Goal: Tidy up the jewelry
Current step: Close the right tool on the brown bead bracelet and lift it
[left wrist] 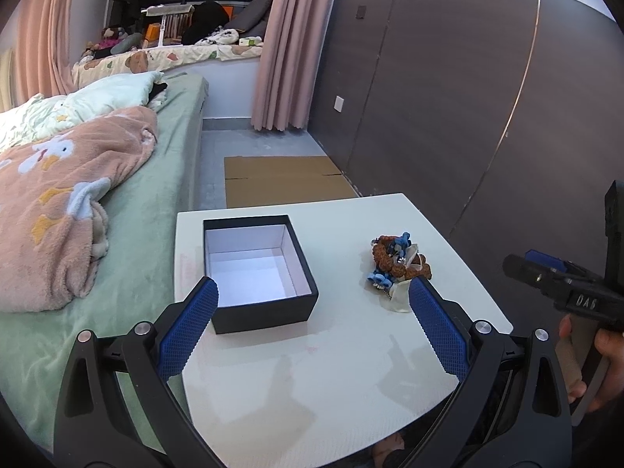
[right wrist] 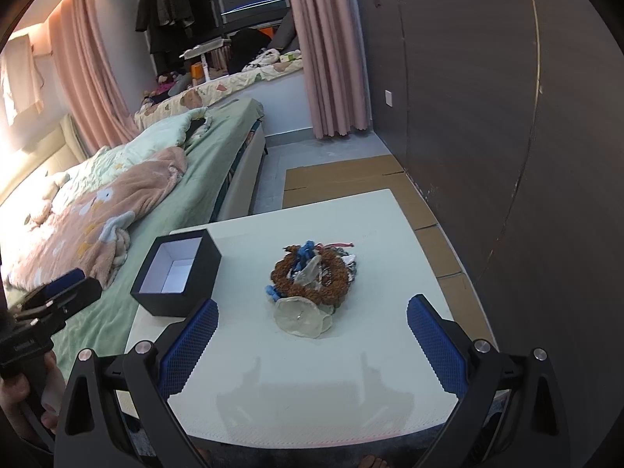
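1. A white tabletop [left wrist: 331, 370] is standing beside a bed [left wrist: 136, 234], with a dark wall panel [left wrist: 448, 97] running along its right side.
2. A black box [left wrist: 269, 308] with a white lining is sitting open on the left part of the tabletop, near the bed edge; nothing is lying inside it.
3. The jewelry pile [right wrist: 312, 277] is lying on the tabletop to the right of the box and well apart from it: a brown beaded bracelet [right wrist: 339, 284] is curling around blue and silvery pieces, and a pale, translucent ring-shaped piece [right wrist: 300, 318] is resting against the pile's near edge.
4. The left tongs [left wrist: 312, 314] are hanging wide open over the near part of the tabletop, holding nothing; in their own camera, one blue pad is overlapping the box's near left corner and the other is sitting just near the pile.
5. The right tongs [right wrist: 310, 325] are also gaping wide and gripping nothing, hovering over the near edge of the tabletop with the pile lying between and just beyond their blue pads [right wrist: 191, 345].
6. A hand [left wrist: 596, 362] is wrapping around the handle of the right tongs at the far right of the left camera's view.
7. A pink blanket [left wrist: 66, 202] is lying crumpled on the green sheet, and flattened cardboard [left wrist: 284, 179] is lying on the floor beyond the tabletop.
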Motion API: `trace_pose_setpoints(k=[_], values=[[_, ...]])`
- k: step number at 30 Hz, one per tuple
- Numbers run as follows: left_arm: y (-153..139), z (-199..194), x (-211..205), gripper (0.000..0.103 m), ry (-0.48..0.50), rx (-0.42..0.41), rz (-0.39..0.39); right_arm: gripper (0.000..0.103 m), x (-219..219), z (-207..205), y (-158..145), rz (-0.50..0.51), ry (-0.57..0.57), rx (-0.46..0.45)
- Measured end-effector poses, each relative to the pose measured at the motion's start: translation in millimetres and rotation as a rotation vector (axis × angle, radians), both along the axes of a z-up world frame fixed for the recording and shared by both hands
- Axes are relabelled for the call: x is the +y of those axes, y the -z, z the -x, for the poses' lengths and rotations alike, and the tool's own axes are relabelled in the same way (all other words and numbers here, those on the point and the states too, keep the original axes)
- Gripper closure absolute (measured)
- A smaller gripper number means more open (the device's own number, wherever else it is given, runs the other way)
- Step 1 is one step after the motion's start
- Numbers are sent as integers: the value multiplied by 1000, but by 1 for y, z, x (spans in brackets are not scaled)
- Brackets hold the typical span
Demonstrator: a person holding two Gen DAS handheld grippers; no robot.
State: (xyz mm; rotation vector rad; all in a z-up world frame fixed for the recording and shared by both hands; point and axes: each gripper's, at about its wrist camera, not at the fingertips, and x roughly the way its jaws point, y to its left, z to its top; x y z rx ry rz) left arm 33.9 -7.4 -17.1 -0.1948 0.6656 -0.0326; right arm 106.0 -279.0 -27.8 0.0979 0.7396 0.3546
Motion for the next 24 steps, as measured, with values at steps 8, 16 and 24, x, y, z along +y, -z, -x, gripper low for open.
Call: trace_pose_setpoints(k=[8, 16, 24], values=[[20, -35, -11, 5, 58, 40, 34, 29, -29, -39, 16, -96, 86, 100], [44, -79, -33, 17, 133, 73, 70, 52, -34, -79, 38, -195, 100, 201], [76, -113, -54, 39, 195, 154, 143, 65, -30, -112, 72, -280, 111, 330]])
